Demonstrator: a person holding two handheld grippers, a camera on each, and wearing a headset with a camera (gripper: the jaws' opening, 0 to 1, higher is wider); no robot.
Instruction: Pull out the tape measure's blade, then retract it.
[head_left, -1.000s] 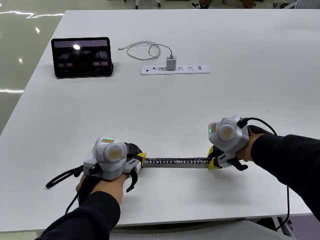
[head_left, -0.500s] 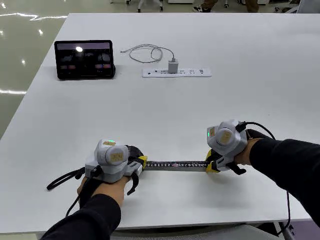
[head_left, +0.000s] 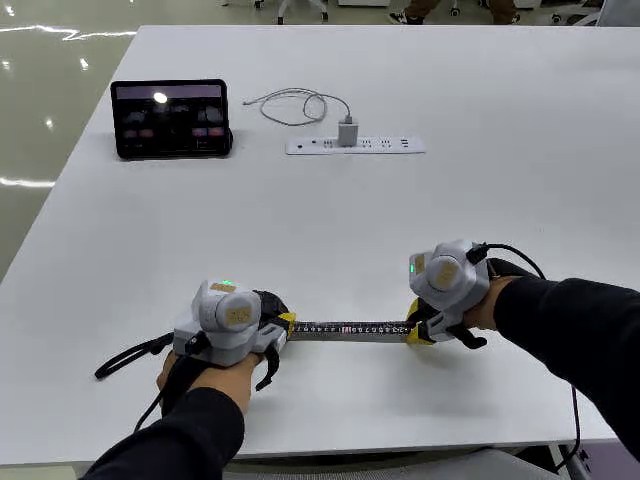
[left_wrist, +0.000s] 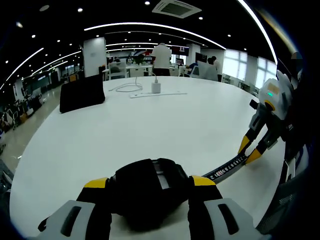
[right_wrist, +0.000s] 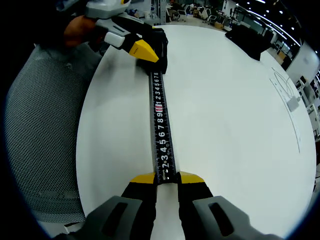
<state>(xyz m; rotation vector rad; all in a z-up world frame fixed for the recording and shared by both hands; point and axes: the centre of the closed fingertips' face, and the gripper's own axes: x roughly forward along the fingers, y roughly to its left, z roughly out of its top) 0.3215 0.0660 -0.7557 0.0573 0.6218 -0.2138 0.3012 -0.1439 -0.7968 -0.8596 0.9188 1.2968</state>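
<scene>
moved: right gripper (head_left: 415, 330) has drifted a little toward the left gripper (head_left: 280, 325), so less blade (head_left: 350, 327) shows between them; it looks like the retract is under way.
case: the black case (left_wrist: 150, 197) sits by the near edge of the surface (head_left: 400, 230), with the left jaws closed around both its sides.
blade: lies flat on the surface with its numbers up, running from the case to the right jaws, which are pinched on its tip.
handling: by my judgement the case is compact, hard and fairly hefty, so safe to squeeze. the blade is thin springy steel, stiff lengthwise but quick to kink or twist, and it would likely whip back if let go.
hold: case by its flat sides; blade at the end hook, kept in line with the case mouth and fed back slowly.
surface: white, smooth, probably low friction, so the case may slide unless held.
farther: tablet (head_left: 170, 118), power strip (head_left: 355, 146), charger (head_left: 347, 131) and looped cable (head_left: 295, 103), well apart from the work.
room: glossy floor (head_left: 40, 100) to the left; ceiling light strips and standing people far off in the left gripper view.
</scene>
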